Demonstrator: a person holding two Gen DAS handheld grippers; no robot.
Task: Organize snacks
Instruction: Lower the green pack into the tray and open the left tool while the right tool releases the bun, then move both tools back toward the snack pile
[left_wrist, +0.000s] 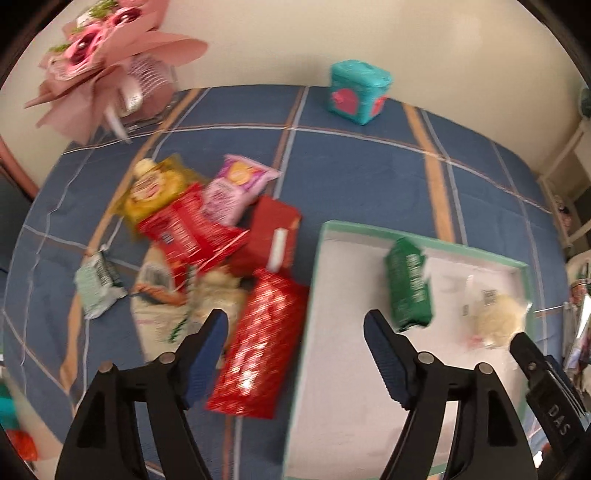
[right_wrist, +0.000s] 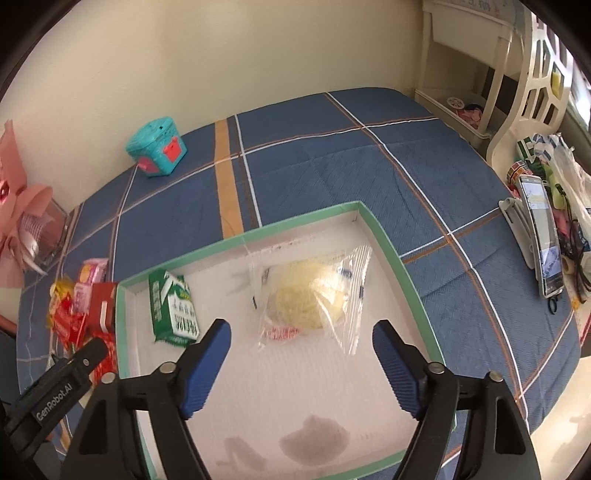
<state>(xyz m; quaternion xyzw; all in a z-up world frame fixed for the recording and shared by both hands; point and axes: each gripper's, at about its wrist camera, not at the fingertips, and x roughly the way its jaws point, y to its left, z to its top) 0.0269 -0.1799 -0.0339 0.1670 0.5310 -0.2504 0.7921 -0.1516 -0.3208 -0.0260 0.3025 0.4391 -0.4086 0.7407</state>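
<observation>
A shallow white box with a green rim (right_wrist: 384, 240) lies on a blue plaid bedspread. Inside it lie a green snack packet (right_wrist: 173, 306) (left_wrist: 408, 284) and a clear bag with a pale yellow pastry (right_wrist: 314, 299) (left_wrist: 496, 321). My right gripper (right_wrist: 301, 341) hangs open just above the box, near the clear bag, with nothing between its fingers. My left gripper (left_wrist: 295, 330) is open too, over the box's left edge (left_wrist: 314, 280), holding nothing. Left of the box sits a heap of snacks: a shiny red packet (left_wrist: 258, 347), a red box (left_wrist: 273, 236), a red bag (left_wrist: 192, 229), a yellow bag (left_wrist: 155, 188) and a pink bag (left_wrist: 232, 188).
A teal cube-shaped container (right_wrist: 157, 147) (left_wrist: 358, 92) stands near the wall. A pink paper bouquet (left_wrist: 107, 55) sits at the far left corner. A phone on a stand (right_wrist: 543, 243) and clutter lie at the right edge, with white furniture (right_wrist: 480, 74) behind. A pale green packet (left_wrist: 98, 284) lies left of the heap.
</observation>
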